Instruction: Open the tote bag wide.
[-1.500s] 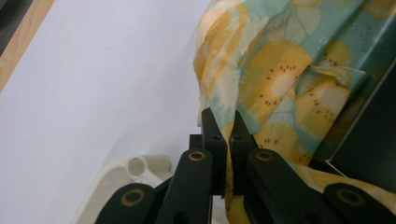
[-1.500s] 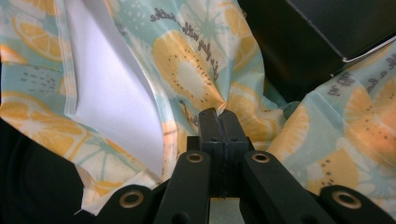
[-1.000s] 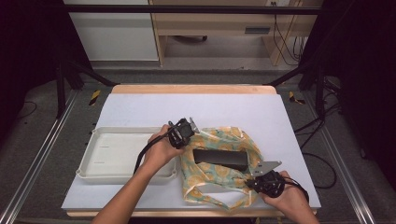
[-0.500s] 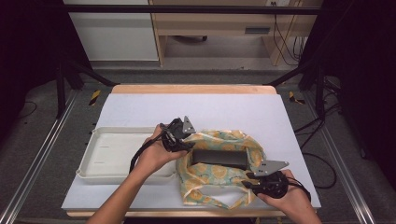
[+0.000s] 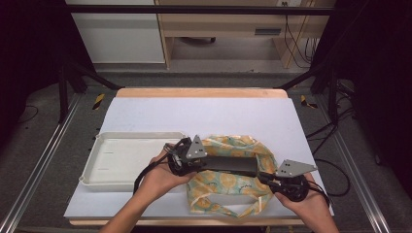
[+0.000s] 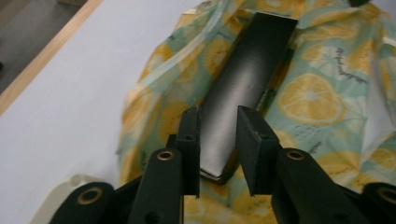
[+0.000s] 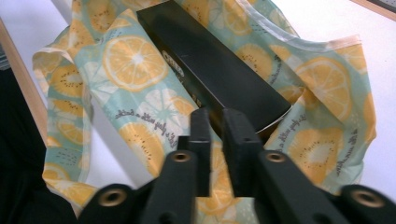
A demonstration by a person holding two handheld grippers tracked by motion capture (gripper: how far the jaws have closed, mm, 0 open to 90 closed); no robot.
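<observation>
A long black box (image 5: pixel 228 165) lies across a cloth printed with lemon and kiwi slices (image 5: pixel 223 184) near the table's front edge. My left gripper (image 5: pixel 204 162) is at the box's left end. In the left gripper view its jaws (image 6: pixel 218 112) press both sides of the box (image 6: pixel 252 60), with the cloth (image 6: pixel 308 93) spread under it. My right gripper (image 5: pixel 266 178) is at the box's right end. Its jaws (image 7: pixel 217 112) stand almost together just before the box's end (image 7: pixel 219 60), with a fold of the cloth (image 7: pixel 135 60) pinched between them.
An empty white tray (image 5: pixel 87 180) sits left of the cloth, right beside my left hand; its corner (image 6: pixel 56 200) appears in the left gripper view. The table's wooden front edge runs just below both hands. Bare white tabletop (image 5: pixel 204 116) stretches behind the cloth.
My left gripper has come nearer and lower, down onto the box's left end. The right hand has shifted slightly right. The box has barely moved.
</observation>
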